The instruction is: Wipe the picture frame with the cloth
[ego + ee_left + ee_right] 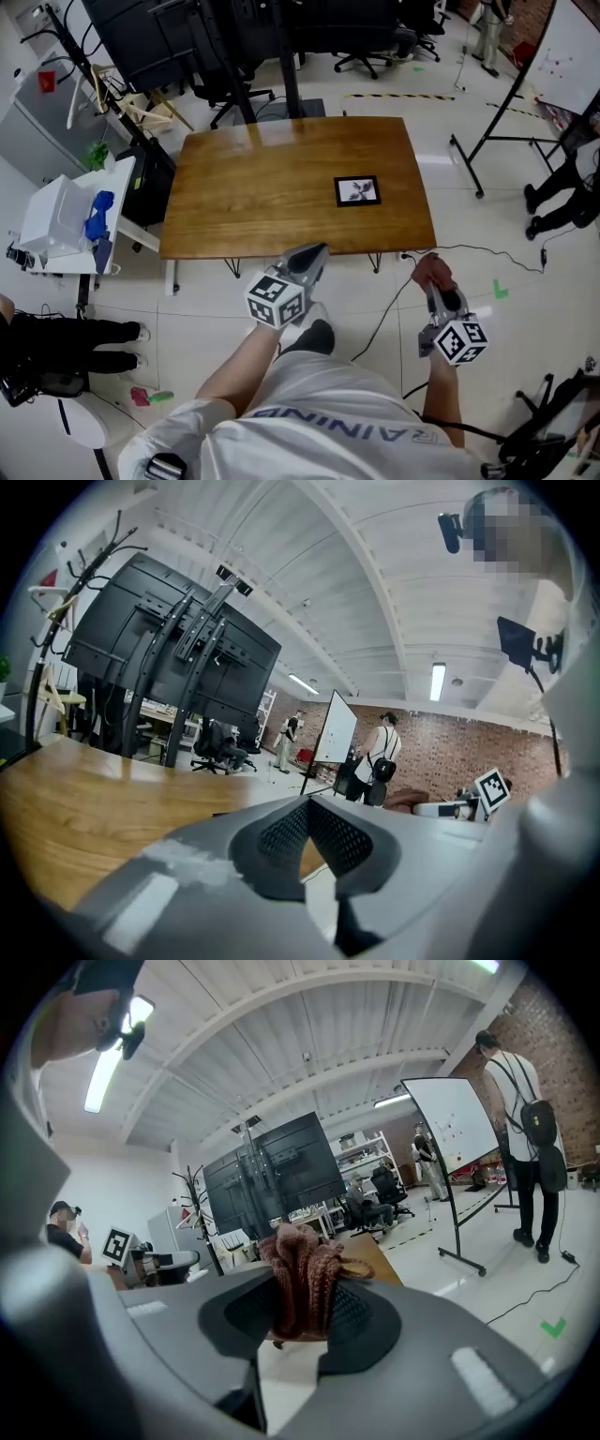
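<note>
Head view, our left grey gripper (317, 251) with jaws pressed together on nothing, our right gripper (436, 291) clamped on a crumpled reddish-brown knitted cloth (429, 271), beyond them the small black picture frame (357, 190) flat on the brown wooden table (262, 197), well apart from both.

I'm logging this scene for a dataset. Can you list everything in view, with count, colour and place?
table: one, brown wood, middle of the floor
picture frame: one, black, lying flat on the table's right part
cloth: one, reddish-brown knit, bunched between the right gripper's fingers
screen on stand: one, black, beyond the table's far left corner
office chairs: several, black, beyond the table
whiteboard: one, white, far right
cart: one, white, left of the table, blue items on it
cable: one, black, on the floor right of the table
bystander: one, dark clothes, right edge
left gripper: grey, shut, empty, short of the table's near edge
right gripper: grey, shut on the cloth
</note>
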`<state>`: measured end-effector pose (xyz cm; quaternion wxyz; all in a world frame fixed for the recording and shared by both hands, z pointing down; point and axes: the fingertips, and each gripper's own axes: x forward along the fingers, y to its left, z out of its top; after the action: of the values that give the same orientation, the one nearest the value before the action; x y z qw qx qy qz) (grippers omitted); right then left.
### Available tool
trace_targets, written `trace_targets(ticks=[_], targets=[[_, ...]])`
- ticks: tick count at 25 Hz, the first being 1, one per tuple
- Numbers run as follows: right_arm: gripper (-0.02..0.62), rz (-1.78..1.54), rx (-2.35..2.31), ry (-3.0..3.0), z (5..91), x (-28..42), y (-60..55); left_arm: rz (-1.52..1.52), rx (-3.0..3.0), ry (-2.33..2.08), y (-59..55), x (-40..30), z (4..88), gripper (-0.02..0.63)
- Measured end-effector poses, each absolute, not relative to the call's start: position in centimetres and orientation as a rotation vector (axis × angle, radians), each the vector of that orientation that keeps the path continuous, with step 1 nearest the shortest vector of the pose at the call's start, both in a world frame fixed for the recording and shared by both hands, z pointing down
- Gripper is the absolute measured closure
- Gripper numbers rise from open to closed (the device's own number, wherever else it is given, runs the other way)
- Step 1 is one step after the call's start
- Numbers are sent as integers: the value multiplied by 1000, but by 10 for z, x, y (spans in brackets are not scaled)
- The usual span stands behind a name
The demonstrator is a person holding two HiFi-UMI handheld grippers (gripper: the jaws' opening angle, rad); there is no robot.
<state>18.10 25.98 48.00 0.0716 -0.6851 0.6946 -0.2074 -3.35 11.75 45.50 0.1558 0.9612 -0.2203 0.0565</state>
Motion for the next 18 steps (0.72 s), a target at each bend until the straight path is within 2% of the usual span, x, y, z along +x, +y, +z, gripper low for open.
trace_targets(ticks=[10, 18], targets=[[479, -633, -2051, 2139, 461, 192, 113, 158, 2721, -646, -19, -30, 451, 600], [479, -648, -2073, 2186, 449, 207, 48, 135, 2689, -624, -75, -12, 455, 600]])
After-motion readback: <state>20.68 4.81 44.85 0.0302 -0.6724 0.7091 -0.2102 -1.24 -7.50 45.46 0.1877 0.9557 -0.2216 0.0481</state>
